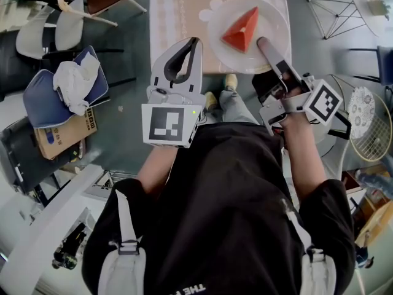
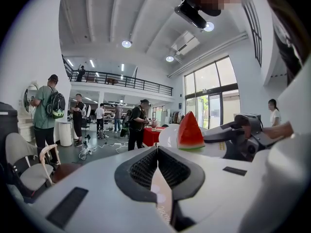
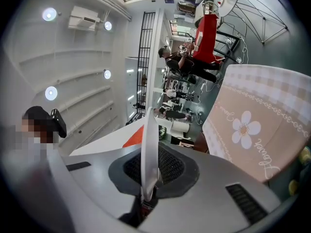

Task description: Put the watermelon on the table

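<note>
Right fingers: the right gripper (image 3: 149,168) had its jaws pressed together on the near rim of a round white plate (image 1: 273,14), which ran edge-on between the black ribbed pads.
Left fingers: the left gripper (image 2: 157,150) had its jaws closed tip to tip with nothing between them; it hung just left of the plate.
Watermelon: a red watermelon wedge with a green rind (image 1: 242,29) stood on the plate near its middle, point up.
Plate's place: over the near right end of the table; whether it touched the cloth could not be told.
Surface: a long table under a beige checked cloth with a white flower print (image 1: 178,17) stretched away from the person.
Floor: grey floor (image 1: 129,60); at the near left sat a blue cushion (image 1: 43,97) with a crumpled white cloth (image 1: 75,85) on it, and a cardboard box (image 1: 64,134) just beside it.
Room: a high white hall with round ceiling lamps (image 2: 126,43), a railed balcony (image 2: 116,79) and tall windows (image 2: 211,81); several people (image 2: 46,110) stood far off.
</note>
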`<state>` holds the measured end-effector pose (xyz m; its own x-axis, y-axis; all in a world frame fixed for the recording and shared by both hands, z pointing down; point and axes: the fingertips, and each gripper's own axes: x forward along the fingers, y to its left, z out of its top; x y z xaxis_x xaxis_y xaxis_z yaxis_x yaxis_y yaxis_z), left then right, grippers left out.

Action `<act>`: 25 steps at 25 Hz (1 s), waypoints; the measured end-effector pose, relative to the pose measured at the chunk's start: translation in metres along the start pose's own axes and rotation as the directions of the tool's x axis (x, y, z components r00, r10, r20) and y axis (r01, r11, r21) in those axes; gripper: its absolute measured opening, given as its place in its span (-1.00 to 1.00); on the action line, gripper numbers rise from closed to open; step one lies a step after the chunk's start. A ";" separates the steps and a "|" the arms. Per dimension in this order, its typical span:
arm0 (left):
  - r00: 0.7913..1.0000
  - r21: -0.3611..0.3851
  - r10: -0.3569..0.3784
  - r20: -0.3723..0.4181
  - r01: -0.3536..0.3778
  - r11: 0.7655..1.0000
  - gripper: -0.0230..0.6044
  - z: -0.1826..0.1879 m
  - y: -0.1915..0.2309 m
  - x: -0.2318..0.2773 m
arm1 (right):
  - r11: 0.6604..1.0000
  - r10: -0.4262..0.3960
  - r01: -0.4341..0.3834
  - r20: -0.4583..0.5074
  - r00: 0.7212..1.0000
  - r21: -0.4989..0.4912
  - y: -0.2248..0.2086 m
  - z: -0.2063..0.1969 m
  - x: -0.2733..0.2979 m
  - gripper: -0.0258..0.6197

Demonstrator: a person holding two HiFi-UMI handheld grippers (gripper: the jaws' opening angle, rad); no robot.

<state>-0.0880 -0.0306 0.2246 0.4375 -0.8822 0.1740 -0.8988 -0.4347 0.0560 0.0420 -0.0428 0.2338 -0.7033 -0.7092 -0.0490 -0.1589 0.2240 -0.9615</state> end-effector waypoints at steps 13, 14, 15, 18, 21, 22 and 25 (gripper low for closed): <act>1.000 0.005 0.024 0.006 -0.024 1.000 -0.88 0.021 0.010 0.038 | 1.000 0.019 -0.019 -0.019 1.000 0.003 0.000 0.040 0.029 -0.86; 1.000 0.006 0.027 0.005 -0.027 1.000 -0.88 0.023 0.012 0.041 | 1.000 0.021 -0.021 -0.024 0.999 0.004 0.000 0.043 0.033 -0.86; 1.000 0.008 0.028 0.003 -0.028 1.000 -0.88 0.022 0.012 0.042 | 1.000 0.024 -0.023 -0.027 0.999 0.005 -0.002 0.042 0.034 -0.86; 1.000 0.017 0.025 -0.001 -0.025 1.000 -0.88 0.014 0.008 0.040 | 0.999 0.032 -0.032 -0.028 0.999 0.010 -0.009 0.037 0.030 -0.86; 1.000 0.023 0.031 -0.002 -0.031 0.999 -0.88 0.014 0.008 0.045 | 0.999 0.038 -0.037 -0.033 0.999 0.016 -0.012 0.041 0.031 -0.86; 0.999 0.024 0.034 -0.003 -0.034 0.999 -0.88 0.015 0.008 0.048 | 0.999 0.038 -0.037 -0.034 0.999 0.020 -0.013 0.044 0.032 -0.86; 0.999 0.026 0.041 -0.005 -0.041 0.999 -0.88 0.017 0.006 0.057 | 0.999 0.037 -0.036 -0.041 0.998 0.023 -0.017 0.053 0.033 -0.86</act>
<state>-0.0683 -0.0863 0.2182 0.4003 -0.8984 0.1808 -0.9149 -0.4031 0.0230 0.0581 -0.1050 0.2347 -0.7365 -0.6725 -0.0729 -0.1175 0.2334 -0.9653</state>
